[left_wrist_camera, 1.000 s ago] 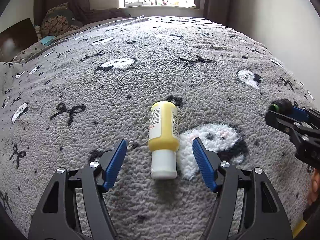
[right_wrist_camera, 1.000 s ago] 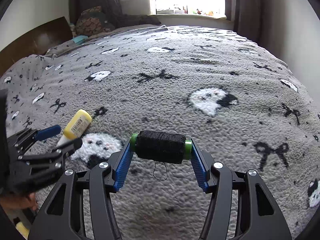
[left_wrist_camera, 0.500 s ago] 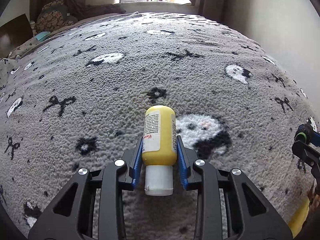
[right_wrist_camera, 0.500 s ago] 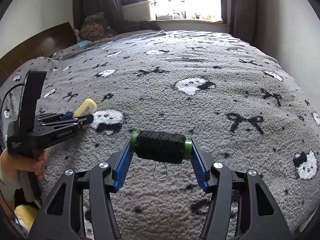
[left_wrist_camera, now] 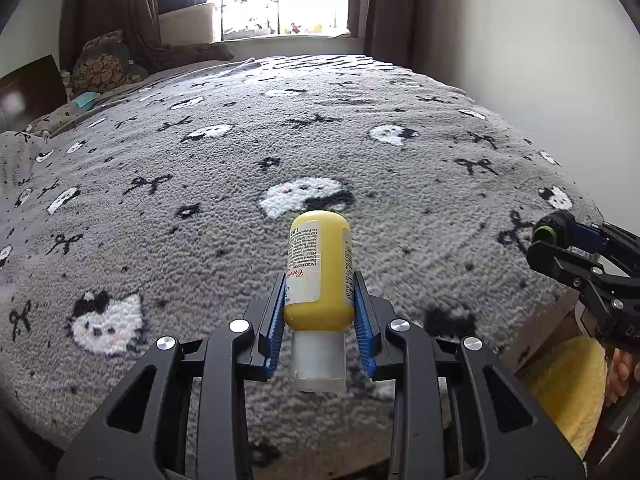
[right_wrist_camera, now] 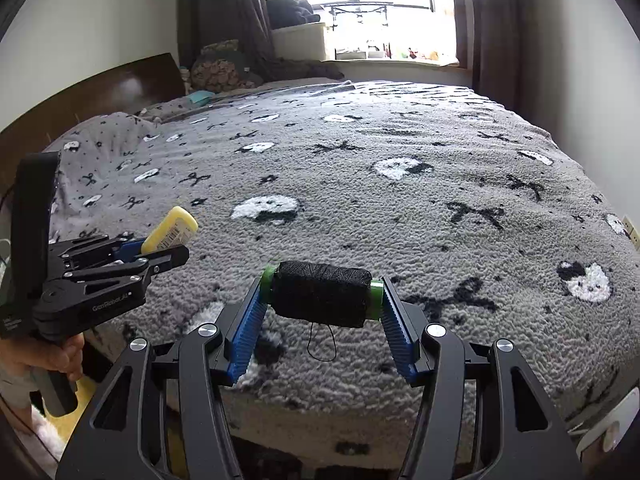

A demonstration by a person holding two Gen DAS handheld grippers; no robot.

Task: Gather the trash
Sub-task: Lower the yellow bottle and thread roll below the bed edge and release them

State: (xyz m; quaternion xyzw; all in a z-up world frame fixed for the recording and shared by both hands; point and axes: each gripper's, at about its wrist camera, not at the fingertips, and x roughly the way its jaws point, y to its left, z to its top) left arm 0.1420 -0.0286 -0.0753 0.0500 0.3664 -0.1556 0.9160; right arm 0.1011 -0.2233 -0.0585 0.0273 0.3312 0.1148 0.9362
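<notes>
My left gripper (left_wrist_camera: 319, 300) is shut on a yellow bottle (left_wrist_camera: 319, 268) with a white cap, held clear above the near edge of the bed. The bottle (right_wrist_camera: 170, 232) and left gripper (right_wrist_camera: 132, 256) also show at the left of the right wrist view. My right gripper (right_wrist_camera: 322, 292) is shut on a spool of black thread (right_wrist_camera: 322, 294) with green ends, a loose thread hanging under it, above the bed's near edge. The right gripper (left_wrist_camera: 560, 240) shows at the right of the left wrist view.
The bed carries a grey fleece blanket (left_wrist_camera: 280, 152) with black bows and white cat faces. Pillows (right_wrist_camera: 218, 70) and a dark headboard (right_wrist_camera: 100, 92) lie at the far left. A window (right_wrist_camera: 360, 4) with curtains is behind. A wall (left_wrist_camera: 520, 40) runs along the right.
My left gripper closed on the yellow bottle and lifted it off the blanket, pulling back to the bed's near edge. My right gripper, still holding the spool, also rose and drew back.
</notes>
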